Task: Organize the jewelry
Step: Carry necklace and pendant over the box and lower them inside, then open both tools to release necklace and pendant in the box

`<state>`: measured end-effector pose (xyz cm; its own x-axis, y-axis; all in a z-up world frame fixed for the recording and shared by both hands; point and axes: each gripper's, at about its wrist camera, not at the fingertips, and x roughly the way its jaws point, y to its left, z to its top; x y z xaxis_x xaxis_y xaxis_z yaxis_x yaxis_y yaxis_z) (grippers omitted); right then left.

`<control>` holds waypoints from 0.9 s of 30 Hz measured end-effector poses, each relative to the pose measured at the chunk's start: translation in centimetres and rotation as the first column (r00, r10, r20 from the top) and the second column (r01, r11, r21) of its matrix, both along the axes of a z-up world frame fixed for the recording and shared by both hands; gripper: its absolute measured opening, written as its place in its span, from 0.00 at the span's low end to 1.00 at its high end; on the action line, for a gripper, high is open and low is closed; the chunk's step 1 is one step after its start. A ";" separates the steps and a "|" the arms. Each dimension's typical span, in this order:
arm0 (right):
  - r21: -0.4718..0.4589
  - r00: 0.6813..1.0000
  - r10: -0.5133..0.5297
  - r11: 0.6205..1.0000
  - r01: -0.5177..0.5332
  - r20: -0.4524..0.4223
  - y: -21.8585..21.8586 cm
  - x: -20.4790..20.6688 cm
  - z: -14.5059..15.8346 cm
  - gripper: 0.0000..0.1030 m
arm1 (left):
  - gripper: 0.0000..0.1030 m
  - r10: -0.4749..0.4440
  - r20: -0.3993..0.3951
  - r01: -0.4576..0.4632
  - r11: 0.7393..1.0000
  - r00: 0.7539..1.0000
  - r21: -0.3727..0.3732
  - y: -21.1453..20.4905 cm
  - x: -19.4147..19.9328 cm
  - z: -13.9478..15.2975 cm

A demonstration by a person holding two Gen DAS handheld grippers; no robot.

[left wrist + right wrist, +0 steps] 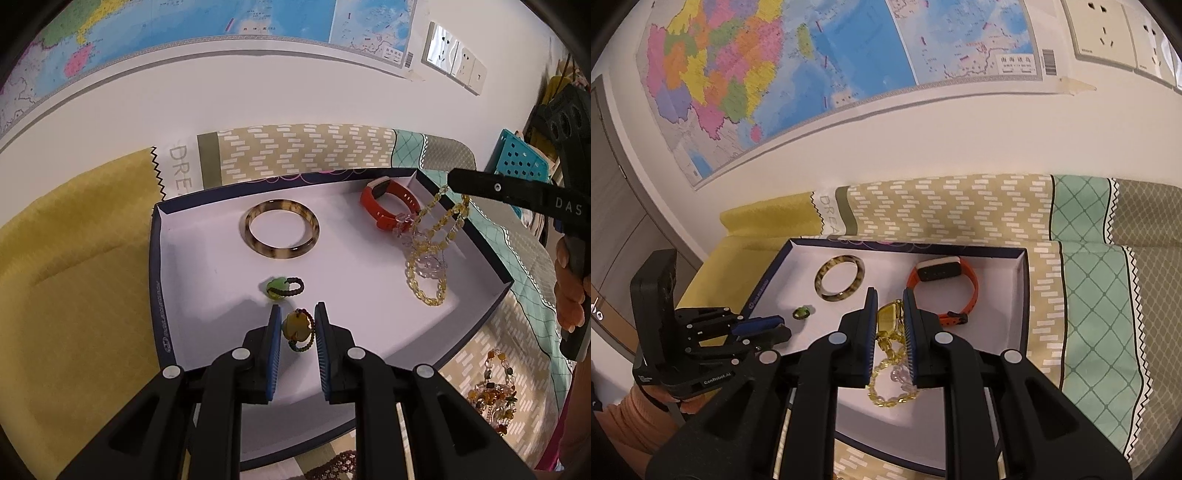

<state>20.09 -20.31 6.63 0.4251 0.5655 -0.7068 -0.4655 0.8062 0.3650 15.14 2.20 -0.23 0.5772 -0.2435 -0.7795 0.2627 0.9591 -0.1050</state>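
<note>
A dark-rimmed box (157,280) with a white floor holds a tortoiseshell bangle (281,233), an orange watch (388,203), a green ring (284,287) and an amber pendant ring (297,330). My left gripper (297,314) is open, its blue pads either side of the amber pendant ring. My right gripper (890,295) is shut on a yellow bead necklace (888,321), which hangs into the box's right side (430,266). The box (1023,295), bangle (840,280), watch (942,280) and left gripper (761,325) show in the right wrist view.
The box lies on a patterned bedspread (314,155) with a yellow cloth (74,258) to the left. More beaded jewelry (495,395) lies on the bedspread right of the box. A wall with a map (812,74) is behind.
</note>
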 end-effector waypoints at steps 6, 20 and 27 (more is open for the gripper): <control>-0.007 1.000 0.000 1.000 0.000 -0.015 -0.2 0.1 -0.7 0.14 | 0.16 0.002 -0.005 -0.002 1.000 1.000 -0.001 0.0 0.2 -0.2; -0.029 0.998 -0.014 0.999 0.013 -0.066 -0.6 0.5 -2.8 0.14 | 0.16 0.015 -0.025 -0.014 1.000 1.000 0.008 -0.3 0.8 -0.9; -0.046 0.995 -0.034 0.998 0.030 -0.090 -1.2 0.5 -3.6 0.18 | 0.23 0.021 -0.021 -0.021 1.000 1.000 0.005 -0.2 0.8 -1.0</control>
